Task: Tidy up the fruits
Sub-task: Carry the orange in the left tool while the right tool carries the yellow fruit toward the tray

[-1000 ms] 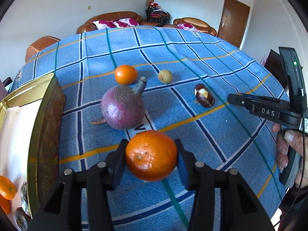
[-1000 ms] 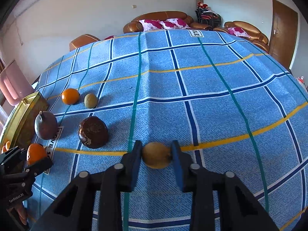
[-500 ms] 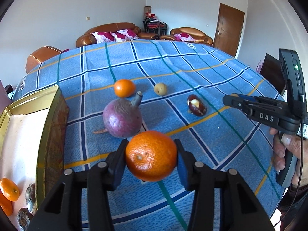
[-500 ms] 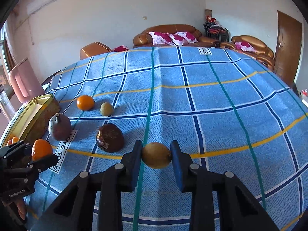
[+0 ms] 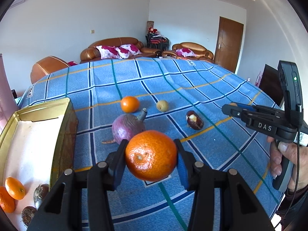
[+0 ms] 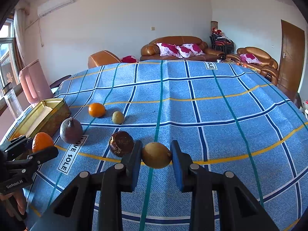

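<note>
My left gripper (image 5: 151, 158) is shut on a large orange (image 5: 151, 155) and holds it above the blue checked cloth; the same orange (image 6: 42, 141) shows at the left of the right wrist view. My right gripper (image 6: 156, 157) is shut on a small yellow-brown fruit (image 6: 156, 155), also lifted off the cloth. On the cloth lie a purple fruit with a stem (image 5: 128, 128), a smaller orange (image 5: 130, 104), a small yellowish fruit (image 5: 162, 105) and a dark brown fruit (image 5: 194, 120). A gold tin (image 5: 63, 127) stands at the left, holding two oranges (image 5: 14, 188) and some brown fruits.
The tin's tall wall (image 6: 55, 118) rises just left of the purple fruit. A person's hand (image 5: 284, 159) grips the right tool's handle at the right edge. A pink jug (image 6: 33, 82) and a clear bottle (image 6: 11, 102) stand beyond the tin. Sofas line the far wall.
Both grippers have risen and tilted up with their fruits still held, so the cloth and its fruits sit lower and more of the room shows.
</note>
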Demonstrator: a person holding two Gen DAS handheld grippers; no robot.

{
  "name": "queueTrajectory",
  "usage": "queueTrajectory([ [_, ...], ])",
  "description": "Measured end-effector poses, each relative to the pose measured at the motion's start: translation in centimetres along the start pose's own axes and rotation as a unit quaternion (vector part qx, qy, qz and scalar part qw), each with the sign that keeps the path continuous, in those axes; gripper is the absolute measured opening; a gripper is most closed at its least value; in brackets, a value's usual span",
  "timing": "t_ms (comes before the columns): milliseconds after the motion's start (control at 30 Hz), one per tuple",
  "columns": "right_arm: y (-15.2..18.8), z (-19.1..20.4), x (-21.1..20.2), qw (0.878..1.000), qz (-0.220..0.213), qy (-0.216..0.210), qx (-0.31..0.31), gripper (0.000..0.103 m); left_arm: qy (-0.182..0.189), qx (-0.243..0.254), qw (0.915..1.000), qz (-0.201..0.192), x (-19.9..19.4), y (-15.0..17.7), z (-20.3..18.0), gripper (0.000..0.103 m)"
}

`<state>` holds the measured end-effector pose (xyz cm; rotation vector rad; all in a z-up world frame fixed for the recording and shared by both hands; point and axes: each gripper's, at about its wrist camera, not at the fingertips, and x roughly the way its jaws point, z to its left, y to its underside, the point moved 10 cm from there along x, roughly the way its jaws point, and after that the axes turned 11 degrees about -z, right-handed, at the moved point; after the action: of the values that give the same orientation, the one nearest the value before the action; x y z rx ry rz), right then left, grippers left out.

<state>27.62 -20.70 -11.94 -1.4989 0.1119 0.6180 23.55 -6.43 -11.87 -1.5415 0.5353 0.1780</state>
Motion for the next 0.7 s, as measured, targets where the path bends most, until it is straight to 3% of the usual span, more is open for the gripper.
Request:
queueTrajectory([
  [700,-1.5,1.2,-2.4,0.997,-0.066,-0.010,-0.031,0.032,-0.022,0.009,0.9978,-0.063,-2.2,-1.5,0.2,0.048],
])
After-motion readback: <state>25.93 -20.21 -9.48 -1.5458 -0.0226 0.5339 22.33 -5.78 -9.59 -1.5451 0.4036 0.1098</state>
